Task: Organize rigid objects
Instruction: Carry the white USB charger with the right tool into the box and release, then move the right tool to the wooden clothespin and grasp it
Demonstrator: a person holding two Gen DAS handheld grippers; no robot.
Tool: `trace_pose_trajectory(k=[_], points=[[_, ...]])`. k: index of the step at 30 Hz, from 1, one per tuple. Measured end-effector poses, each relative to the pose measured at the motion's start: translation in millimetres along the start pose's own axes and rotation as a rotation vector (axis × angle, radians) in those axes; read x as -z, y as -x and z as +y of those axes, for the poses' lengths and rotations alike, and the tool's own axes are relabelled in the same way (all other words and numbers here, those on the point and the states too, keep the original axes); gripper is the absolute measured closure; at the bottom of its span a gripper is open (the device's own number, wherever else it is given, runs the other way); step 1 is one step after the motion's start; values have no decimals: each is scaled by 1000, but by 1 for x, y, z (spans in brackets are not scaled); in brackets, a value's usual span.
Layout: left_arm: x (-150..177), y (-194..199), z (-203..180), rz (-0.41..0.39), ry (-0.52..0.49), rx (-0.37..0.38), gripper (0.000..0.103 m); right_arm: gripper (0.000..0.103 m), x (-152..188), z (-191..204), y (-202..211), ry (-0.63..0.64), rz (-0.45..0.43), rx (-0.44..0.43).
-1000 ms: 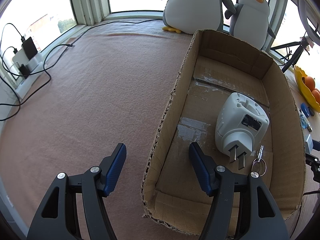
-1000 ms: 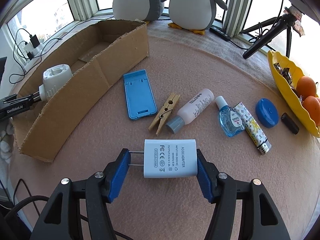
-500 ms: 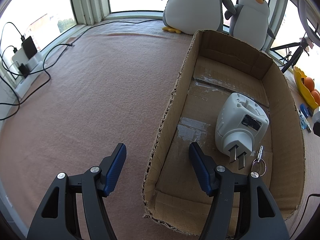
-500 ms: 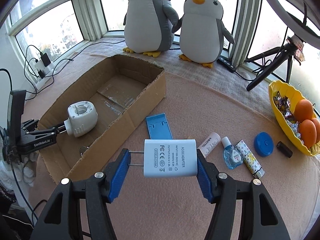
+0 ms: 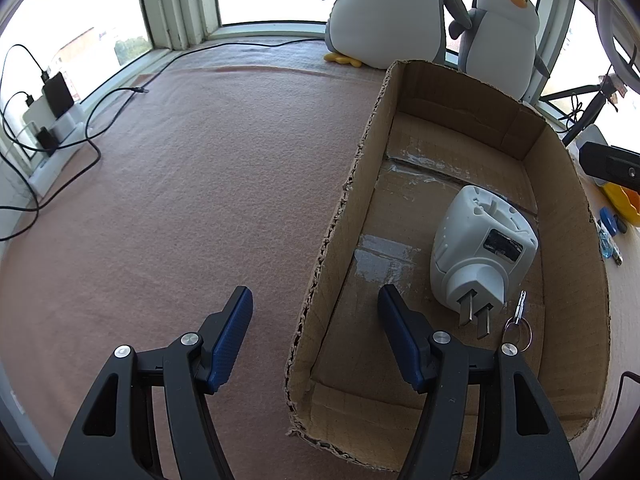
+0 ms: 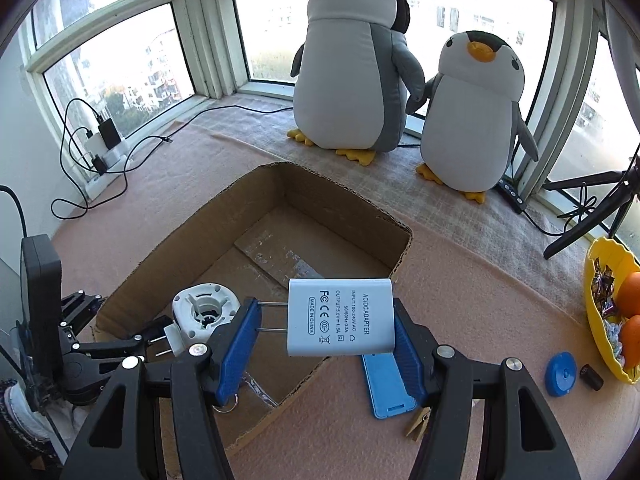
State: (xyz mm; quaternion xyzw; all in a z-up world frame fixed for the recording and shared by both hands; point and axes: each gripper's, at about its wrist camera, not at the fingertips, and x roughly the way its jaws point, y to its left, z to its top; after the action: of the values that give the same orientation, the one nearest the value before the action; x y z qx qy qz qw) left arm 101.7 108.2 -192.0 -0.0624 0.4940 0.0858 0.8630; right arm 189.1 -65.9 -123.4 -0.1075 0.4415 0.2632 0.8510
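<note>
My right gripper point(image 6: 326, 344) is shut on a white AC adapter point(image 6: 340, 316), gripped lengthwise, with its prongs against the left pad. It hangs above the near right wall of the open cardboard box point(image 6: 348, 200). A white round travel plug point(image 5: 480, 248) and a key ring point(image 5: 518, 322) lie inside the box point(image 5: 560, 184). My left gripper point(image 5: 314, 320) stands open astride the box's left wall, one finger inside and one outside, its pads clear of the cardboard.
On the mat right of the box lie a blue phone stand point(image 6: 390, 384), a clothespin point(image 6: 418, 426), a blue cap point(image 6: 562, 372) and a yellow fruit bowl point(image 6: 600, 272). Two plush penguins point(image 6: 352, 72) stand behind it. A tripod point(image 6: 592, 216) is at the right and a power strip with cables point(image 6: 104, 148) at the left.
My right gripper has lifted the adapter off the mat and carried it left, over the box's edge. The left gripper has kept still.
</note>
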Motion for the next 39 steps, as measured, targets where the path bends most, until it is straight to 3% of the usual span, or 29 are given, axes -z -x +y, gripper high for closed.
trace_pose_trajectory(k=[11,21,26,39], points=[[0,0,-1,0,0,0,38,44,-24,11,-41,11,31,15],[0,-1,-1,-1,0,0,38,43,-26,12,-50,0,36,15],[0,-2,-2,-1,0,2,38,37,-27,12,-47,-11,22,23],[-1,-2,-1,-2,0,3,38,37,-18,-9,-14,-84,-7,11]])
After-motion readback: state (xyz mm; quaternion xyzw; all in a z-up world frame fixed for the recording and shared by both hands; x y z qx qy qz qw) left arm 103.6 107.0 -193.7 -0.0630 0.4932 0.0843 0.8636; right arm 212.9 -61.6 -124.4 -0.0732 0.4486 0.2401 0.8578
